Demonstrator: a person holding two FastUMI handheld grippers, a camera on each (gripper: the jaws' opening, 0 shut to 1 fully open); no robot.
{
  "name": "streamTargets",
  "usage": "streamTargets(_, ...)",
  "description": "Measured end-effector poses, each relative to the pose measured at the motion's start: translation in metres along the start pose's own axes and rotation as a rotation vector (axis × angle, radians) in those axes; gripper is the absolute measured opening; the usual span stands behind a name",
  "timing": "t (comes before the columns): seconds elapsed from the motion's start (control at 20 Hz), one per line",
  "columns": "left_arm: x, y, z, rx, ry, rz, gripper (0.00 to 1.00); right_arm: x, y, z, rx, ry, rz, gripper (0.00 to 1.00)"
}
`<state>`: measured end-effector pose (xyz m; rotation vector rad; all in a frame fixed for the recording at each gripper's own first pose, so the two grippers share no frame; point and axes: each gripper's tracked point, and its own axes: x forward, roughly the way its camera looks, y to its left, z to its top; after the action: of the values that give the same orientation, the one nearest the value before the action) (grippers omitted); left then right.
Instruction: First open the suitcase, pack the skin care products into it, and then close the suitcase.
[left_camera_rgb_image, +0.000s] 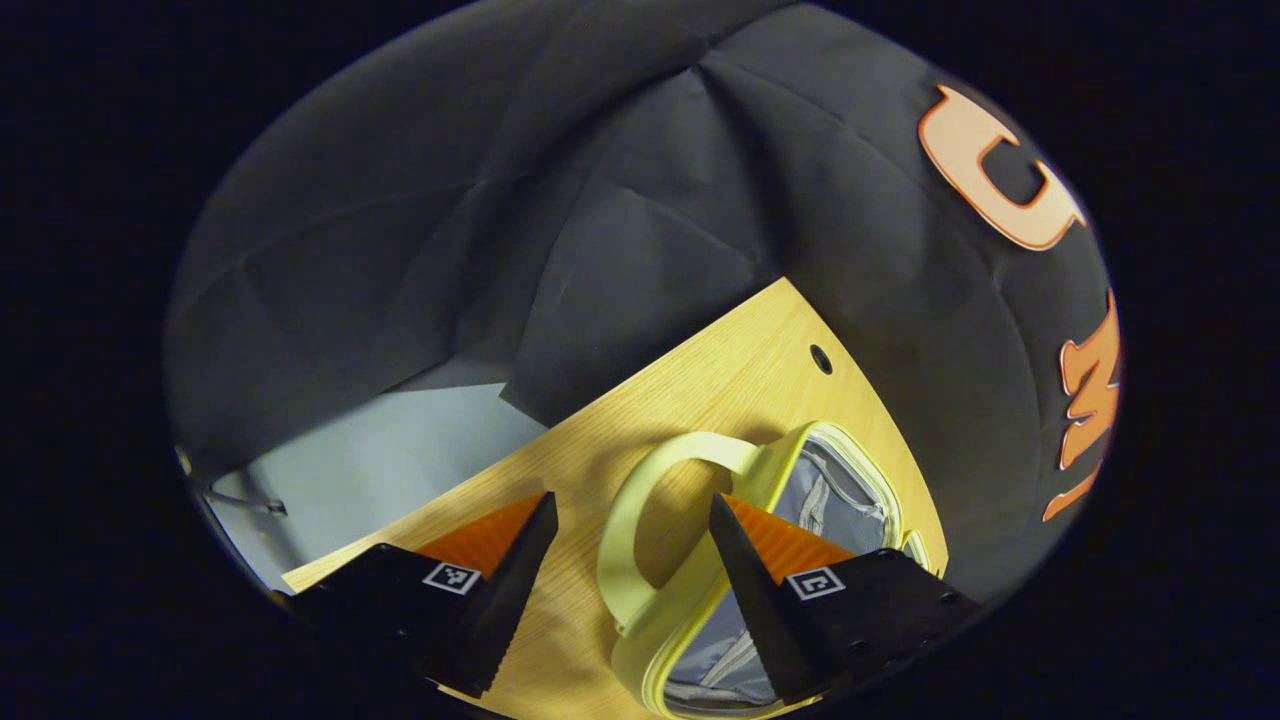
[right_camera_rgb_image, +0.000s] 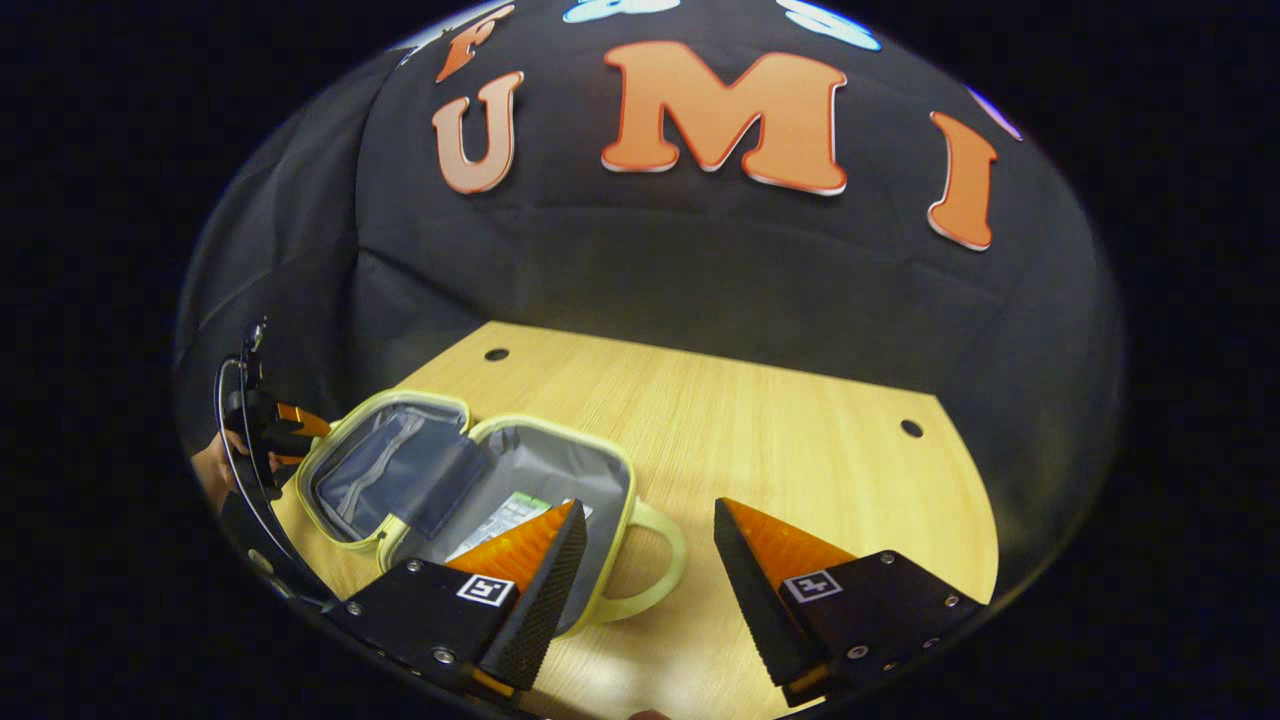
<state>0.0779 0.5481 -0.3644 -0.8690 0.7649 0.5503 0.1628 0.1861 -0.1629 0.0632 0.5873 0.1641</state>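
My suitcase (right_camera_rgb_image: 470, 480) lies open near the table's (right_camera_rgb_image: 780, 440) left edge, a product (right_camera_rgb_image: 505, 515) inside; my left gripper (left_camera_rgb_image: 630, 560) and right gripper (right_camera_rgb_image: 650, 570) both gape wide, holding nothing

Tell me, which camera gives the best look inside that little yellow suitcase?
The right gripper view: the suitcase lies open flat on the table, both grey-lined halves showing, with a green-and-white packet inside one. The left gripper view shows its handle and a slice of lining, partly behind a finger.

no readable text, square coded markers (right_camera_rgb_image: 486, 589) on jaws
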Motion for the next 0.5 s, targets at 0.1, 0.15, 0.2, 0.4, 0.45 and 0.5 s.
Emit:
streamTargets(0.1, 0.008, -0.001, -0.003, -0.009, 0.025, -0.012, 0.84, -0.012, -0.014, 0.017, -0.013, -0.052, -0.032, 0.83)
streamTargets(0.15, 0.013, -0.002, -0.005, -0.004, 0.039, -0.018, 0.82, -0.017, -0.021, 0.024, -0.022, -0.073, -0.049, 0.83)
streamTargets(0.2, 0.017, -0.004, -0.005, 0.001, 0.051, -0.022, 0.63, -0.022, -0.026, 0.029, -0.029, -0.089, -0.061, 0.83)
streamTargets(0.4, 0.017, 0.001, -0.007, 0.036, 0.064, -0.010, 0.20, -0.039, -0.043, 0.046, -0.044, -0.141, -0.096, 0.83)
streamTargets(0.45, 0.014, -0.004, -0.007, 0.046, 0.065, -0.022, 0.15, -0.042, -0.048, 0.048, -0.044, -0.147, -0.104, 0.83)
streamTargets(0.5, 0.008, -0.010, -0.004, 0.074, 0.054, -0.036, 0.10, -0.042, -0.054, 0.047, -0.043, -0.151, -0.113, 0.84)
